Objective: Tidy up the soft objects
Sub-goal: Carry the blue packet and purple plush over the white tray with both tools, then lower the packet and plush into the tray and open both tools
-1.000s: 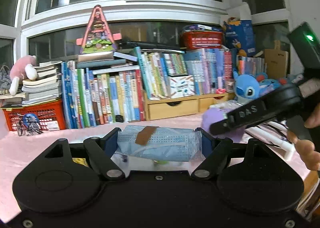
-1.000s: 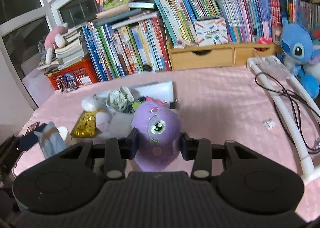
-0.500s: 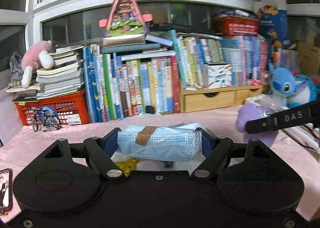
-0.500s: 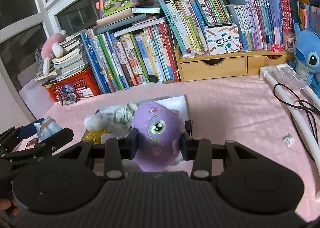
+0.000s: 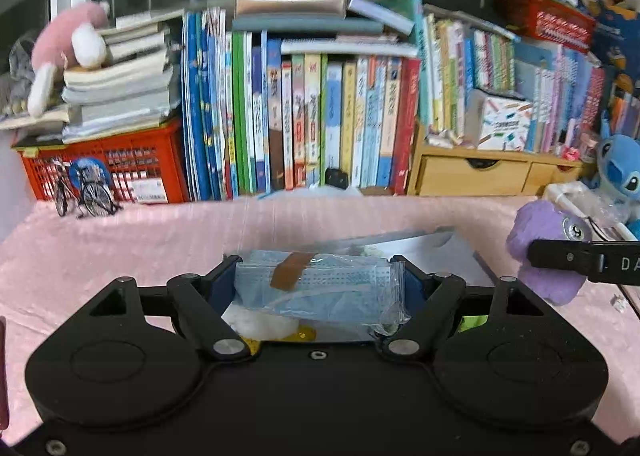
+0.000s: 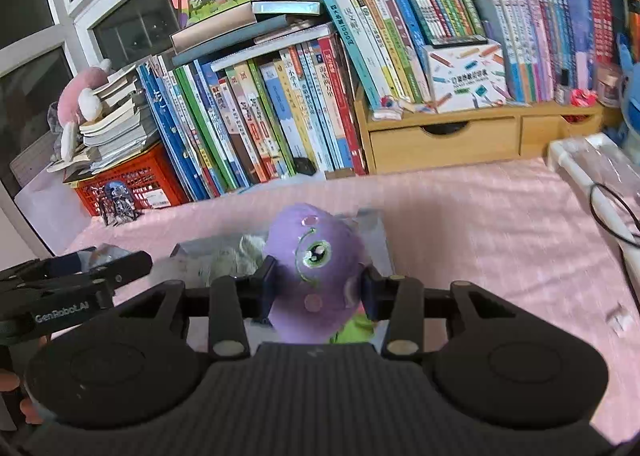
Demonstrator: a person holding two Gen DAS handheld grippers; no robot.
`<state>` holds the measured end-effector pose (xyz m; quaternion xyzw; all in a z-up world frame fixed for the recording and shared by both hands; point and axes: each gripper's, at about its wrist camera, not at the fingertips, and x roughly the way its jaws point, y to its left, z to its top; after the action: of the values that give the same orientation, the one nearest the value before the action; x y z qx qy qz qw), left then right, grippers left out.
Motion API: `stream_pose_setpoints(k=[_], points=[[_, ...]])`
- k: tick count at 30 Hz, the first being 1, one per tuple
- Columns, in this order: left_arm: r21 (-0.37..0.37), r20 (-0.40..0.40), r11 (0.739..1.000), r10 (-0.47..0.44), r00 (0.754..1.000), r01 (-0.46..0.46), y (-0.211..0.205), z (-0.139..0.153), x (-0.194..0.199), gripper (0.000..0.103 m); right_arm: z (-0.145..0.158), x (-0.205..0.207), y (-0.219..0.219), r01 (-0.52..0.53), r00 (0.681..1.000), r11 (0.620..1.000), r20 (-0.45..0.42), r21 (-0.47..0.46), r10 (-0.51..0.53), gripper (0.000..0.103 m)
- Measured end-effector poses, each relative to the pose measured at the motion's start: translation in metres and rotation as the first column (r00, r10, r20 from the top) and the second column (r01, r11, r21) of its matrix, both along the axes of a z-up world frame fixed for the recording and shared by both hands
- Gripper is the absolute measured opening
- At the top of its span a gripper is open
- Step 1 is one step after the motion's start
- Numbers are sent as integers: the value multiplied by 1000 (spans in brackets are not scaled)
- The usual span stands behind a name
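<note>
My left gripper point(image 5: 318, 284) is shut on a clear pack of blue face masks point(image 5: 320, 290) with a brown tape strip, held above a white tray point(image 5: 452, 256) on the pink tablecloth. My right gripper point(image 6: 318, 284) is shut on a purple plush toy point(image 6: 316, 260) with a green eye, held over the same tray point(image 6: 376, 232). The plush also shows at the right of the left wrist view point(image 5: 540, 248), with the right gripper across it. A white fluffy item point(image 5: 256, 322) and a yellow item lie under the mask pack. A crumpled cloth point(image 6: 248, 252) lies in the tray.
A row of upright books point(image 5: 320, 116) lines the back. A red crate point(image 5: 104, 168) with stacked books and a pink plush point(image 5: 64, 52) stands at the left. Wooden drawers point(image 6: 460, 140) are at the back right, a blue plush point(image 5: 620, 172) and a white rail with cables point(image 6: 592, 192) at the right.
Both grippers have moved forward and toward each other over the tray, each still holding its item. The views have tilted down toward the table and the books look closer.
</note>
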<state>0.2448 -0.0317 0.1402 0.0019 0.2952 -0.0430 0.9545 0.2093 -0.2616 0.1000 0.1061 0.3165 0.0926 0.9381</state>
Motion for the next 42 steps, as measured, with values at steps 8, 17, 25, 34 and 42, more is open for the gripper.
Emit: stream_pose_setpoints(k=[8, 17, 25, 34, 42], points=[[-40, -124, 999, -18, 992, 13, 0, -16, 46, 78, -15, 42, 13, -11, 1000, 999, -20, -30, 11, 48], [-16, -226, 1000, -6, 974, 2, -1, -46, 68, 78, -44, 65, 24, -38, 994, 998, -102, -57, 33, 34], [14, -259, 1000, -3, 966, 7, -3, -58, 72, 78, -46, 59, 30, -83, 992, 994, -107, -77, 74, 33], [59, -269, 998, -10, 963, 27, -11, -60, 71, 82, -45, 54, 34, -114, 989, 991, -104, -77, 105, 36], [17, -273, 1000, -14, 962, 20, -8, -56, 67, 86, -43, 49, 34, -117, 990, 990, -92, -77, 109, 44]])
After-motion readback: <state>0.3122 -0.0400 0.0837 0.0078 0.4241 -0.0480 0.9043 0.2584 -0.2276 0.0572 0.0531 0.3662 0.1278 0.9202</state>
